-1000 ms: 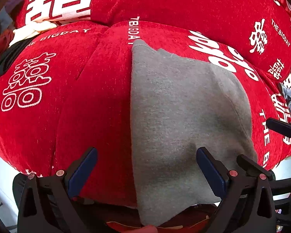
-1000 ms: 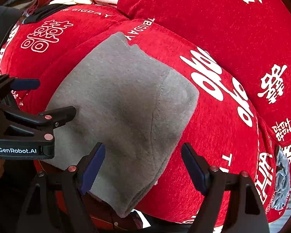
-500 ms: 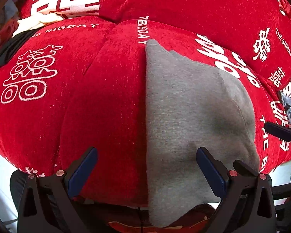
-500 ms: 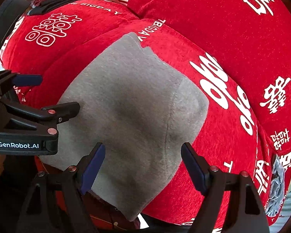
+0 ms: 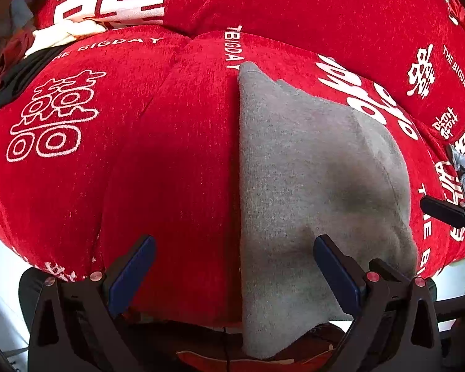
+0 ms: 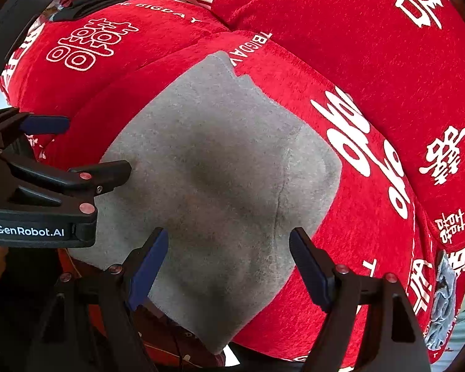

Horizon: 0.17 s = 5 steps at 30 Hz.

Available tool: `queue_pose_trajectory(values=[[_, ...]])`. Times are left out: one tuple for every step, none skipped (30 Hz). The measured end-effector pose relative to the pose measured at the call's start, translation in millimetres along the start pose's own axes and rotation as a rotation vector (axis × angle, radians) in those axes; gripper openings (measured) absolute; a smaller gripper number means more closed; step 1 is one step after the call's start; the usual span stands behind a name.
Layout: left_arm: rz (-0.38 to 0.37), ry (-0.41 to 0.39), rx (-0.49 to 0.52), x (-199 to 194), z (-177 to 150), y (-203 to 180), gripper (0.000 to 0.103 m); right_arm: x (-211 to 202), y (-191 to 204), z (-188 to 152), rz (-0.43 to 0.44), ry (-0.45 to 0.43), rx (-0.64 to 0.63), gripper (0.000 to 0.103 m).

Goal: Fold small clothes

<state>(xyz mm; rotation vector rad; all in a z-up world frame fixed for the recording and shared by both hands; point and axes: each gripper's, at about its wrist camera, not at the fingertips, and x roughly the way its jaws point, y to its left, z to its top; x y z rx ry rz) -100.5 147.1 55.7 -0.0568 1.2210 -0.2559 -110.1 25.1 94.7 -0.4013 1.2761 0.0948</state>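
Lying flat on the red cushion [image 5: 158, 161], the grey garment [image 5: 310, 186] is folded. Both the left gripper [image 5: 234, 271] and right gripper [image 6: 229, 263] hover with fingers spread wide, gripping nothing

A red cushion [image 5: 145, 161] with white lettering; behind it, possibly piled clothes [image 5: 31, 52].
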Motion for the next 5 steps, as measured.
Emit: queue_pose_trajectory(values=[[0.003, 0.000, 0.002, -0.3, -0.1, -0.8, 0.102, 0.1, -0.4, -0.9, 0.003, -0.002, 0.001, 0.083], [0.010, 0.000, 0.006, -0.8, -0.3, -2.3, 0.102, 0.3, -1.0, -1.9, 0.006, -0.004, 0.003, 0.083], [0.014, 0.001, 0.008, -1.0, -0.4, -3.5, 0.102, 0.7, -1.4, -2.9, 0.010, -0.006, 0.005, 0.083], [0.019, 0.002, 0.012, -1.3, -0.4, -3.9, 0.102, 0.9, -2.2, -4.3, 0.014, -0.009, 0.008, 0.083], [0.028, 0.003, 0.016, -1.9, -0.8, -5.7, 0.102, 1.2, -2.5, -5.2, 0.017, -0.010, 0.009, 0.083]])
